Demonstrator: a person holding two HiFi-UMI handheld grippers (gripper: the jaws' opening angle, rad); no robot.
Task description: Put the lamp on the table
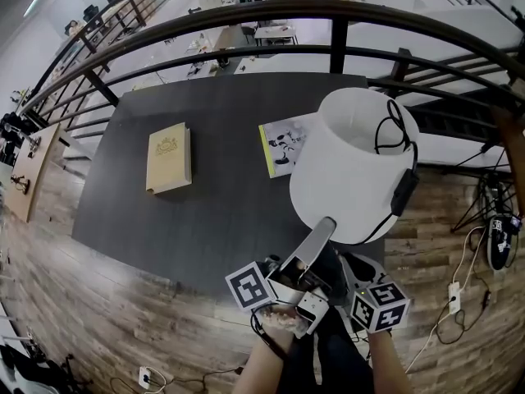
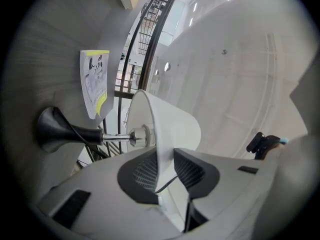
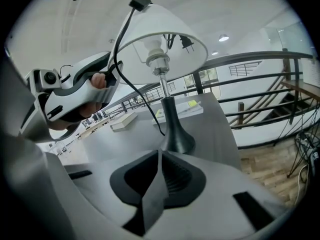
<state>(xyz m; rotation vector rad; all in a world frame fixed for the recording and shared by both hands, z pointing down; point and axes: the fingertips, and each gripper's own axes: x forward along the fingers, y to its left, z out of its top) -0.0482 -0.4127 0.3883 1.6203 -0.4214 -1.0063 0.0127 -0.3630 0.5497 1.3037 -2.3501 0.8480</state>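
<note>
The lamp has a white shade (image 1: 353,167) and a dark flared base (image 3: 177,139) that rests on the dark table (image 1: 213,220) near its front right corner. A black cord with a switch (image 1: 404,191) is draped over the shade. My left gripper (image 1: 328,224) reaches up to the shade's near rim. In the left gripper view its jaws (image 2: 162,169) are shut on the thin edge of the shade (image 2: 165,124). My right gripper (image 1: 351,268) is low, beside the lamp. Its jaws (image 3: 159,171) are shut with nothing in them, a short way from the base.
A tan book (image 1: 168,157) lies on the table's left half. A magazine (image 1: 283,146) lies just behind the lamp. A dark railing (image 1: 246,15) runs along the table's far side. Cables and a power strip (image 1: 454,294) lie on the wooden floor at right.
</note>
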